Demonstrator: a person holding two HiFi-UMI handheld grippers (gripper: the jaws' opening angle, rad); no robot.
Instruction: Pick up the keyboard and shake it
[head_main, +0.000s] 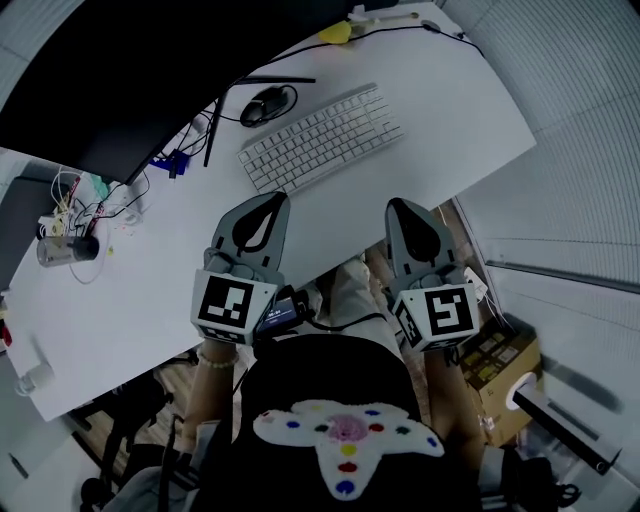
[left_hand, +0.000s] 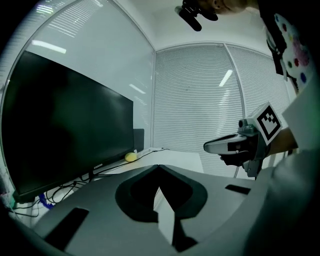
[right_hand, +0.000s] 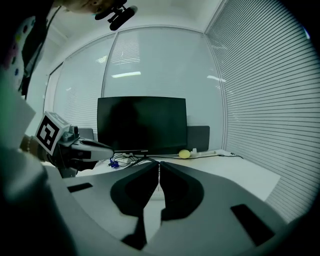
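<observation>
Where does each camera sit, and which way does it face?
Head view: on the head, steeply down at the desk and keyboard; left gripper, right gripper and torso show.
Left gripper view: on the left gripper, along its shut jaws toward the monitor; right gripper shows.
Right gripper view: on the right gripper, along its shut jaws toward the monitor; left gripper shows.
Shared: both gripper views see the monitor.
</observation>
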